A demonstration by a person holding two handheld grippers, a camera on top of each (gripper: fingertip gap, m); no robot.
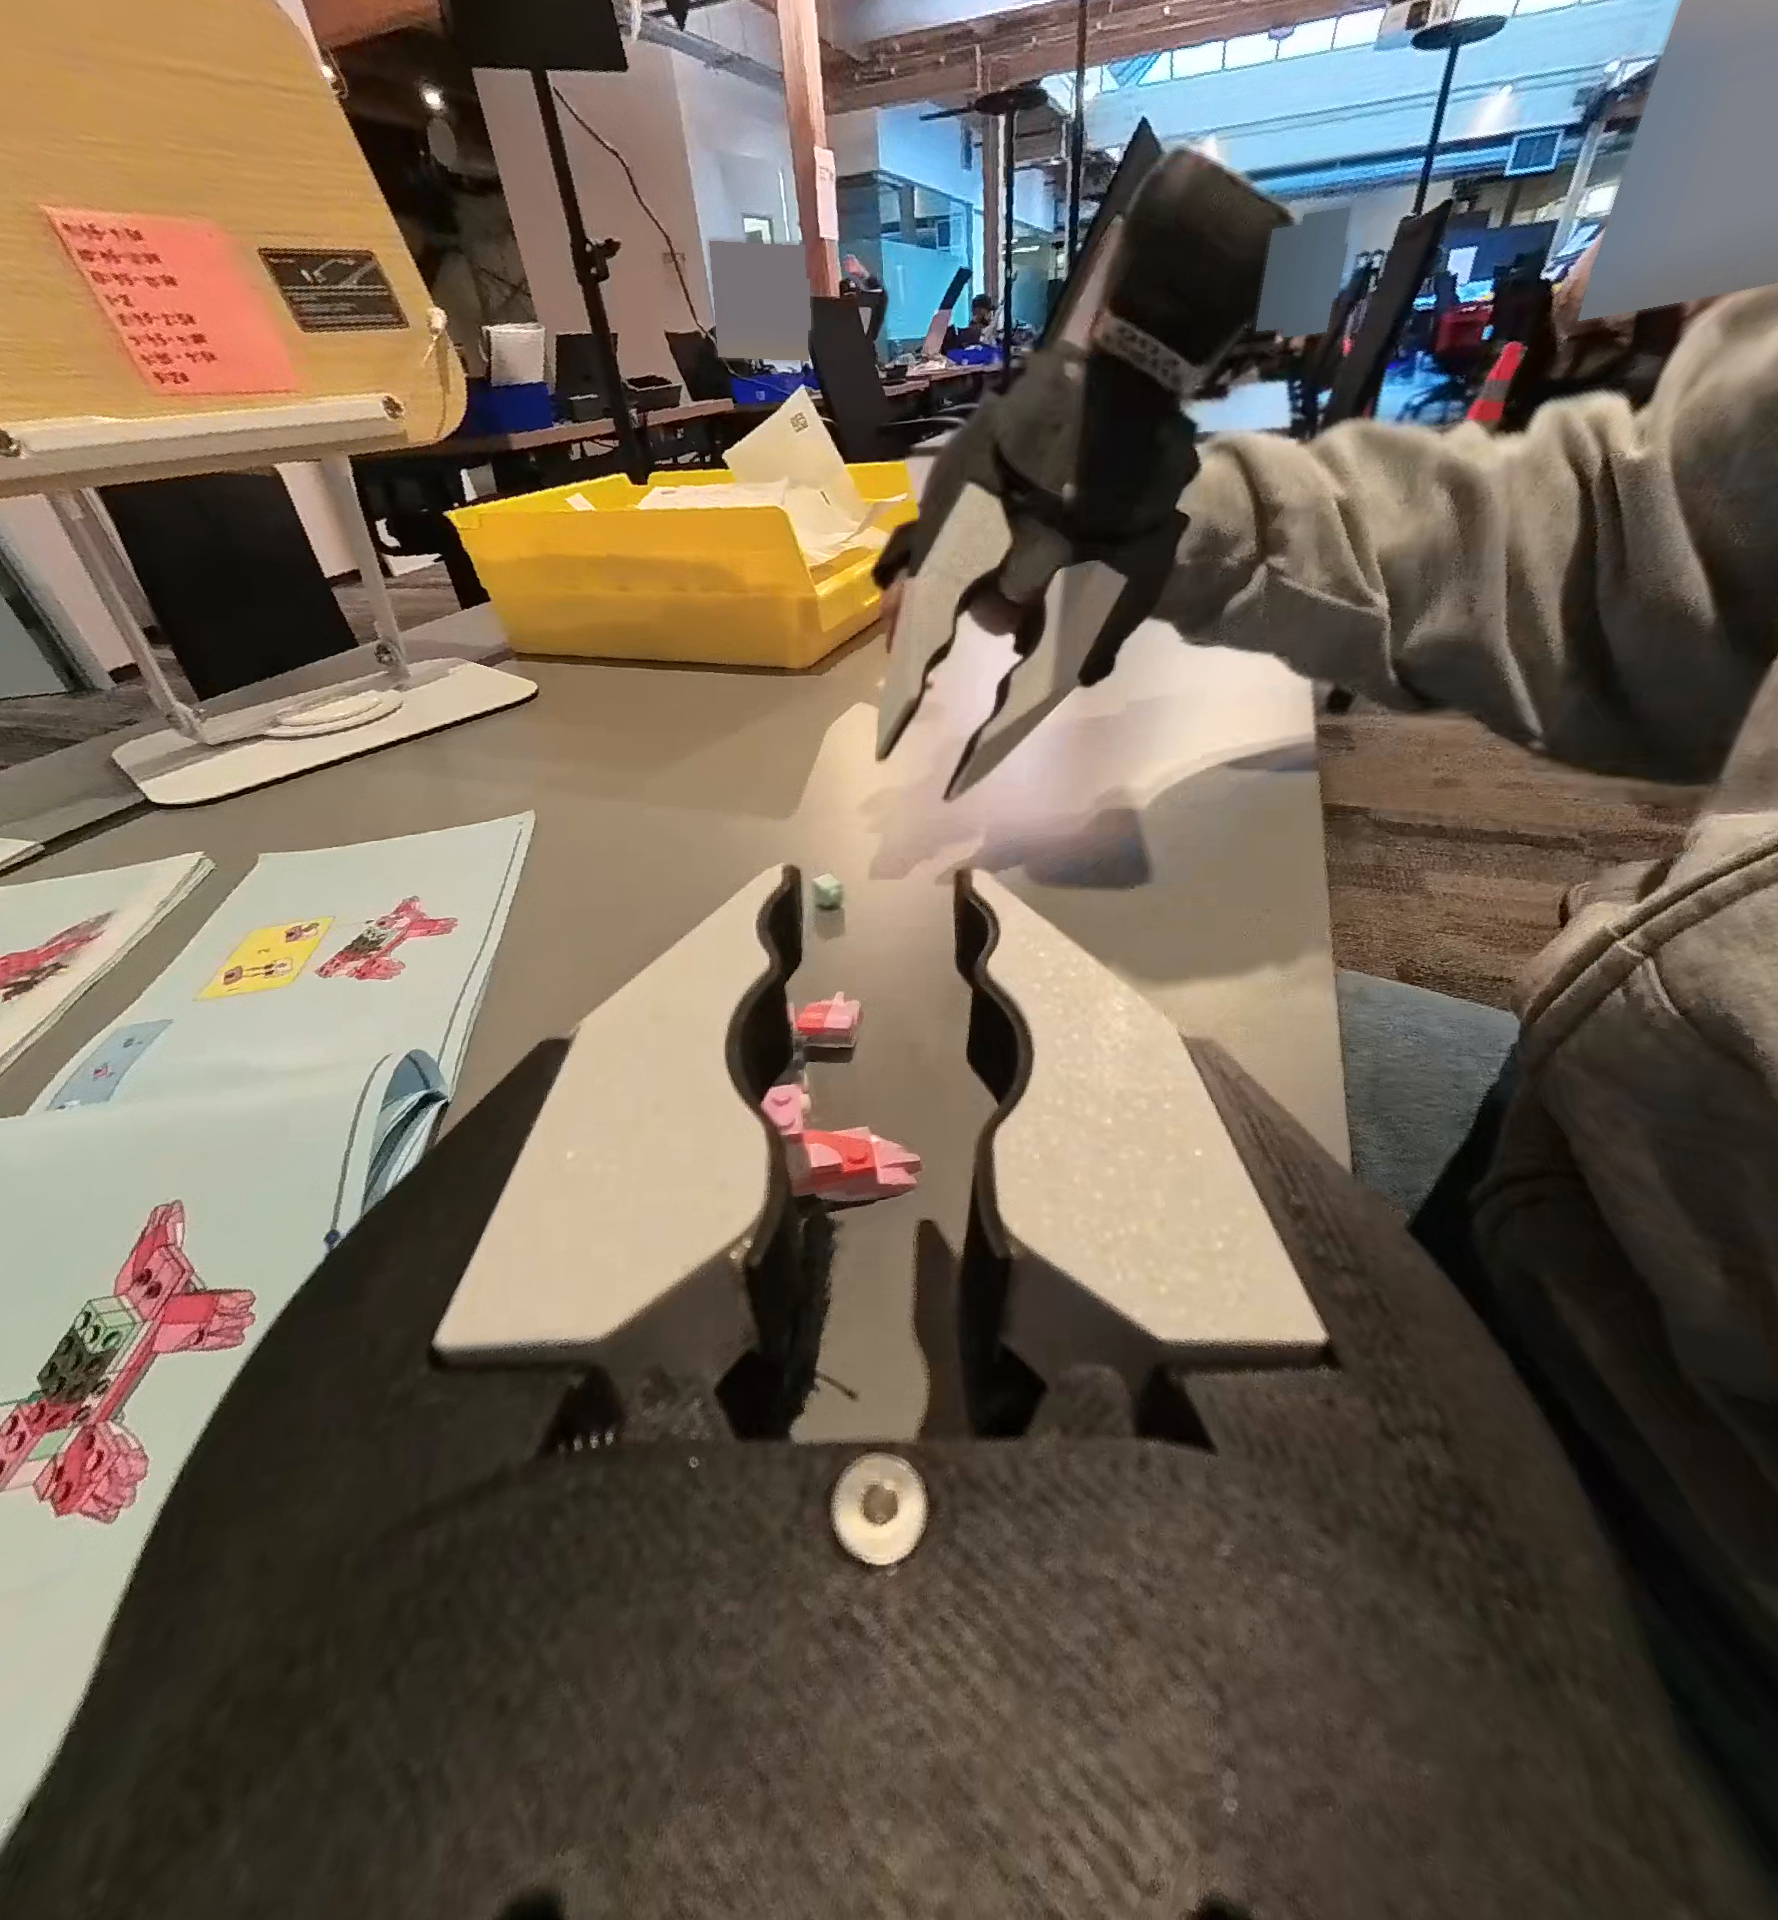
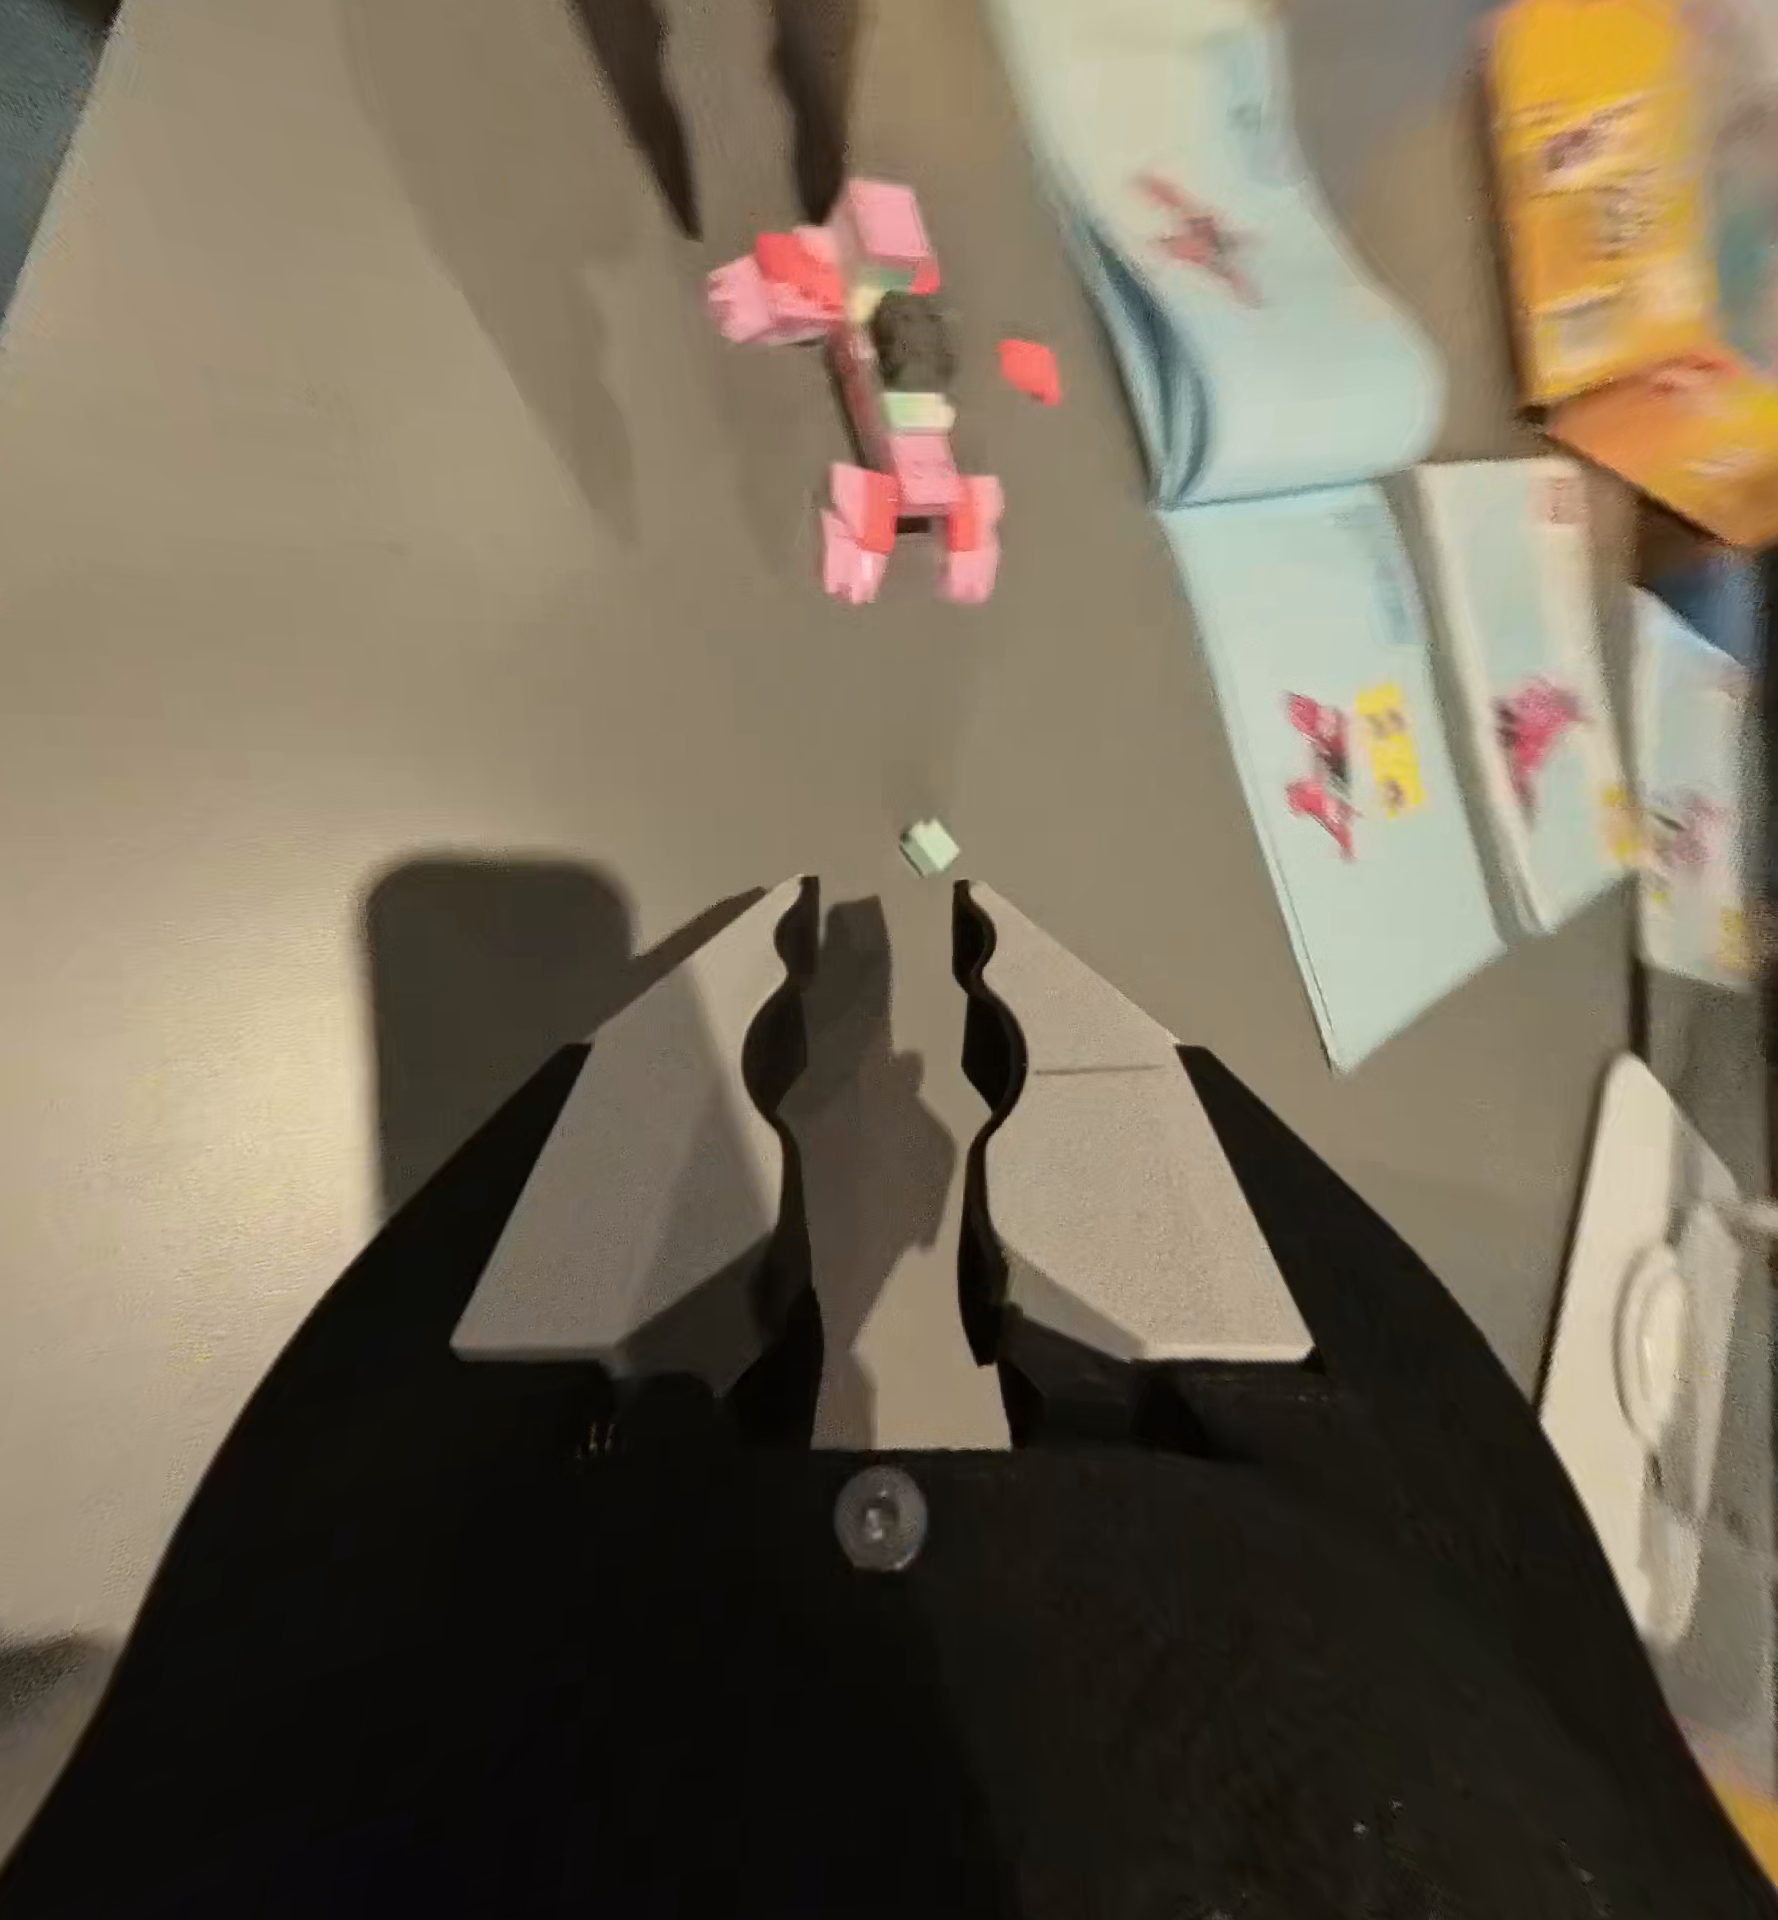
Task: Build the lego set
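**Meanwhile, both grippers hang empty over the half-built pink model**

Leftmost, the instruction booklets (image 1: 241, 1039) lie open beside the pink model (image 2: 885, 395), presumably so the build steps stay readable while working. Next comes the model itself, resting flat on the grey table (image 2: 293, 623); in the left wrist view only parts of it show between the fingers. A loose red brick (image 2: 1030, 369) sits just beside the model on its booklet side, and a small mint brick (image 2: 929, 847) lies apart from the model, toward the right gripper, likely parts waiting their turn.

The left gripper (image 1: 874, 894) hovers low over the model with its fingers parted and nothing between them; whether the left finger brushes the model I cannot tell. The right gripper (image 2: 885, 894) is raised above the table beyond the model, fingers also apart and holding nothing, its tips near the mint brick in its own blurred view. My guess is that brick is the next pick.
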